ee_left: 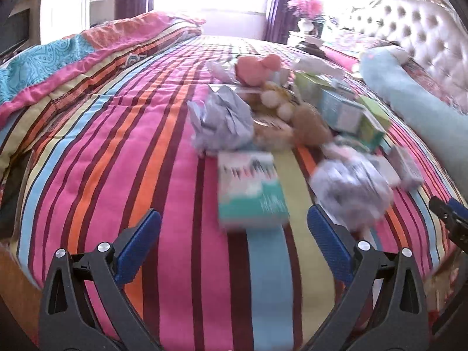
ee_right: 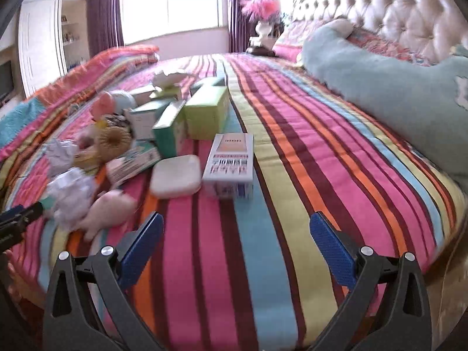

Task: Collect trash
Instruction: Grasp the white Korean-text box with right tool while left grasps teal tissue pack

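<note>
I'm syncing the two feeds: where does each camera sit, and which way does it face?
Left wrist: on the left gripper, low over the striped bedspread, facing the crumpled paper; its open fingers show.
Right wrist: on the right gripper, facing the white box; open fingers show.
Shared: bedspread, clutter, headboard.

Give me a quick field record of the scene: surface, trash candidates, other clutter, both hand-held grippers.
surface: striped bedspread
trash candidates: crumpled paper balls
other clutter: boxes, green box, white flat case, plush toys
left hand-held gripper: open, empty, above bedspread near teal box
right hand-held gripper: open, empty
background: tufted headboard
</note>
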Available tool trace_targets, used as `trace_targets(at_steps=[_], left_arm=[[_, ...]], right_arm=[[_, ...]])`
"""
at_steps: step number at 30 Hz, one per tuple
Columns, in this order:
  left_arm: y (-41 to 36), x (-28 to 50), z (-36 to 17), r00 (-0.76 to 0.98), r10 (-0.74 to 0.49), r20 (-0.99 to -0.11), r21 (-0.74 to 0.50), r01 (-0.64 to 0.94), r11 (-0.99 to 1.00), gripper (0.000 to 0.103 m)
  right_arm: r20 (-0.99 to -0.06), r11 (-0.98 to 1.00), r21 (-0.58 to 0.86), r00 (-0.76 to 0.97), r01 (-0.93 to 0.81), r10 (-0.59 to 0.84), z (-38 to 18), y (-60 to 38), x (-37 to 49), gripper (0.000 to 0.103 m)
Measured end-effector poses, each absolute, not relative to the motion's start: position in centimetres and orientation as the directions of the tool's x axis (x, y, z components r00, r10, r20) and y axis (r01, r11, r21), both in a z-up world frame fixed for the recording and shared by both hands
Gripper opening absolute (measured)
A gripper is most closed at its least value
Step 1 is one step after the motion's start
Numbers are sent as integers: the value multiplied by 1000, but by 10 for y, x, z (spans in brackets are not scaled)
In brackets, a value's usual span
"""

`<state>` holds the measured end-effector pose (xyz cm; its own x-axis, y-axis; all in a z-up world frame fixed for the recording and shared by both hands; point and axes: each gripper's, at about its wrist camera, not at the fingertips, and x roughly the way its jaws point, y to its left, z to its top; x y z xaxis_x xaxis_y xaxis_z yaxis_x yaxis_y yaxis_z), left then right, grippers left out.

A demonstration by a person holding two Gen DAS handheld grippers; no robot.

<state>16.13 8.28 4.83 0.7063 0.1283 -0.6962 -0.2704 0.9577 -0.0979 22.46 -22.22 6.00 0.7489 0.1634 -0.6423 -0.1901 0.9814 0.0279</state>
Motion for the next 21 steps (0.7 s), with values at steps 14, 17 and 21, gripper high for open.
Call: trace_targets(at_steps=[14,17,21], left_arm=[[87,204,27,647,145,-749,-57,-282,958,97],[85,211,21,627,183,-757,-14,-296,955,97],[89,214,19,633,201,-748,4,-298,955,84]], right_arm=[[-687,986,30,713,-166,141,53,-212,297,96],[-706,985,22,695,-170,136,49,-209,304,96],[-723,981,34,673,-190,155,47,-209,309,91]])
